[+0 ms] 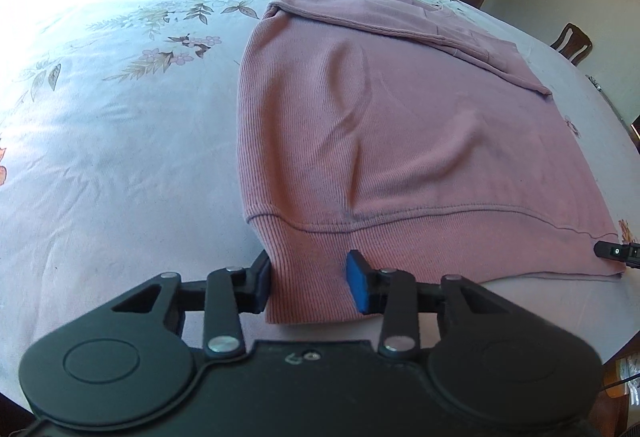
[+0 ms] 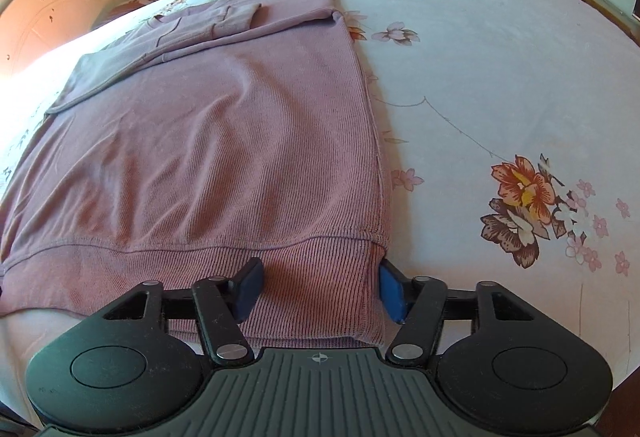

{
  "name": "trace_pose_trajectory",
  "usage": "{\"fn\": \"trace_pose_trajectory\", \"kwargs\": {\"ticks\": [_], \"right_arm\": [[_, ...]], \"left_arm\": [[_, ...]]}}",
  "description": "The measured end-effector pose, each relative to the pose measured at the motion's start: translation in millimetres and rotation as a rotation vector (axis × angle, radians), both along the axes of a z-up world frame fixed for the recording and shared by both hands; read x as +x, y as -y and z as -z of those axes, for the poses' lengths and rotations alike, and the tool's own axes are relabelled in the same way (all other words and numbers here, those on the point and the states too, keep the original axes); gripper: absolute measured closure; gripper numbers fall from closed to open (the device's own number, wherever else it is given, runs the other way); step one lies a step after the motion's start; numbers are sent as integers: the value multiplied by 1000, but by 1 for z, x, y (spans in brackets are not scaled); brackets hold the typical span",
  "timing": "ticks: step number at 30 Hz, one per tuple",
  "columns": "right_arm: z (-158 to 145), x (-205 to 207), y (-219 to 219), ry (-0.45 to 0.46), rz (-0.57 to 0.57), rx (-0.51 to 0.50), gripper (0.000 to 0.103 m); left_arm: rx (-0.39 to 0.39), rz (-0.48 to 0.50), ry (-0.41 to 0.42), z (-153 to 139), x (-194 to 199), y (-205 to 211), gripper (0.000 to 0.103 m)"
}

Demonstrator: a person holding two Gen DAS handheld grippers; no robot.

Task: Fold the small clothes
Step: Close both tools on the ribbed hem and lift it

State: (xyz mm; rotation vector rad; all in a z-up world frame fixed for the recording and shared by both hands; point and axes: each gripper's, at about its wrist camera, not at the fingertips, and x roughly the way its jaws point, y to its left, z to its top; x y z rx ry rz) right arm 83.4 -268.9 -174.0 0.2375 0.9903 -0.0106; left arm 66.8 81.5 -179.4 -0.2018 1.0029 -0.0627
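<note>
- Your bed sheet (image 1: 120, 141), floral, lies open on both sides of the work; bare sheet left of one edge, right of the other
- Your pink sweater (image 1: 400, 141) lies flat on it, sleeves folded across the far end; ribbed hem nearest you
- Your left gripper (image 1: 308, 287) straddles the hem's left corner, partly open; whether its pads pinch, you cannot tell
- Your right gripper (image 2: 320, 291) straddles the right corner likewise

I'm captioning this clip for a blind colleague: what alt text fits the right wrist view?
A pink ribbed sweater lies flat on a floral bedsheet, sleeves folded across its far end. The right gripper straddles the hem's near corner, blue pads on either side of the band.
</note>
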Motion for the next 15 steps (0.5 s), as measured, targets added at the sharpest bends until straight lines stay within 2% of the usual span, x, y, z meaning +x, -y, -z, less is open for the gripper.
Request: {"fn": "trace_pose_trajectory", "kwargs": {"ticks": [1, 2, 4, 5, 6, 7, 15], "right_arm": [[0, 0, 1, 1, 0, 14, 61], [0, -1, 2, 2, 1, 25, 62], [0, 0, 2, 3, 2, 42, 70], [-1, 1, 2, 4, -1, 52, 74], [-2, 1, 2, 5, -4, 65, 84], [-2, 1, 2, 4, -5, 81, 88], [-10, 8, 0, 6, -27, 90, 88]], "left_arm": [[-13, -1, 0, 1, 1, -2, 69], [-27, -5, -1, 1, 2, -3, 71], [-63, -15, -2, 1, 4, -6, 84], [-80, -18, -3, 1, 6, -8, 88], [-92, -21, -4, 0, 6, -9, 91], [-104, -21, -2, -1, 8, -10, 93], [-101, 67, 69, -20, 18, -5, 94]]}}
